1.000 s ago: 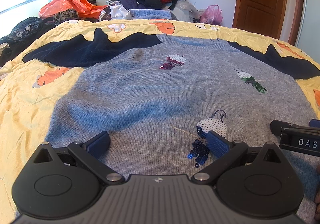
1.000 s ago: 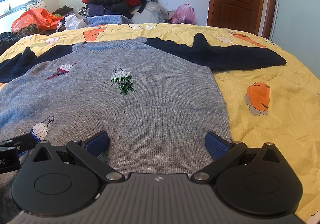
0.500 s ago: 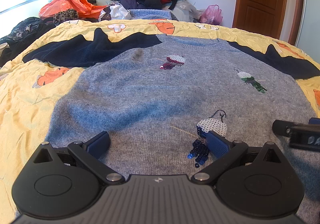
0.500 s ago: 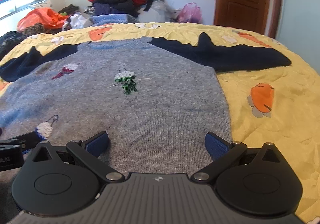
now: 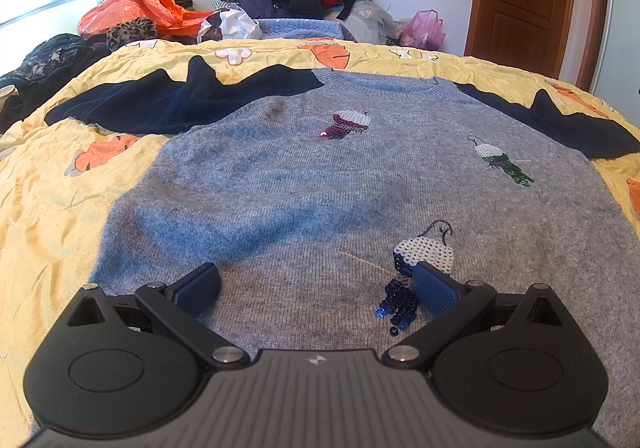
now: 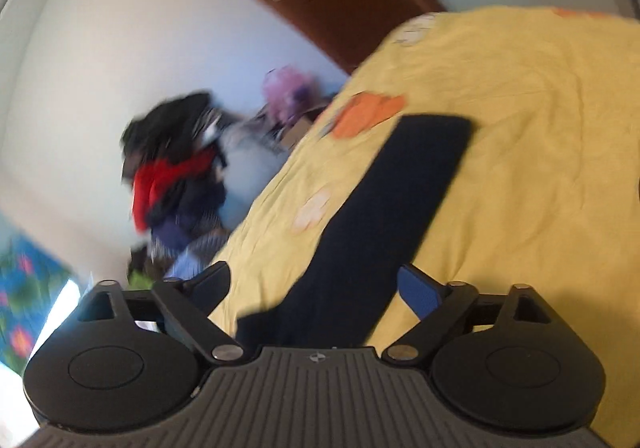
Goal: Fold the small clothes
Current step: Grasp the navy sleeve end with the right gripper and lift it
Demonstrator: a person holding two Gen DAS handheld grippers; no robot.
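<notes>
The bed, under a yellow printed cover, carries the sweater, spread flat, chest up, neck toward the far side, hem nearest the left claw. Its body is grey; the navy sleeves stretch out sideways to either side.

The left claw is spread wide and holds nothing; it hangs just over the hem, with the sweater's body running straight ahead of it.

The right claw, in a blurred and tilted view, is also spread wide with nothing gripped. The right sleeve lies right in front of it, its long axis running away from the claw between the two fingers toward the squared cuff. So the right claw is judged the nearer to that sleeve, and folding the sleeve inward looks like the step in hand.

No brand, label or writing can be read in either view.
</notes>
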